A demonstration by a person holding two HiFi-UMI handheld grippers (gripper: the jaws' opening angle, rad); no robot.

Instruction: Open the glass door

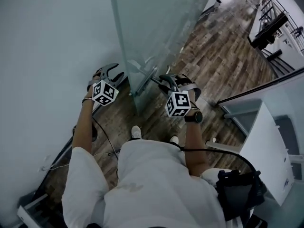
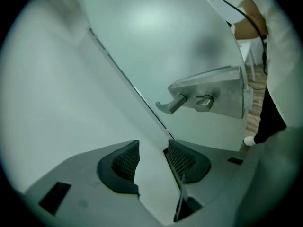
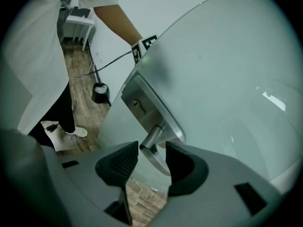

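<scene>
Right gripper view shows the right tool (image 3: 152, 148) with its jaws apart and the lever handle (image 3: 152, 137) lying between them, apparently unpinched, probably so the leaf can be steered. The left tool (image 2: 153, 145) is spread and empty, facing the opposite handle (image 2: 171, 104). The glass door (image 1: 152, 32), frosted pale green, stands ajar before the person, its edge between both tools, above the wooden floor (image 1: 223, 65).

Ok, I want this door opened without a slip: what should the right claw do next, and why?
Likely close the right claw on the door handle: it lies between the open jaws, ungripped, and the glass door probably can't be moved until it is held.
</scene>
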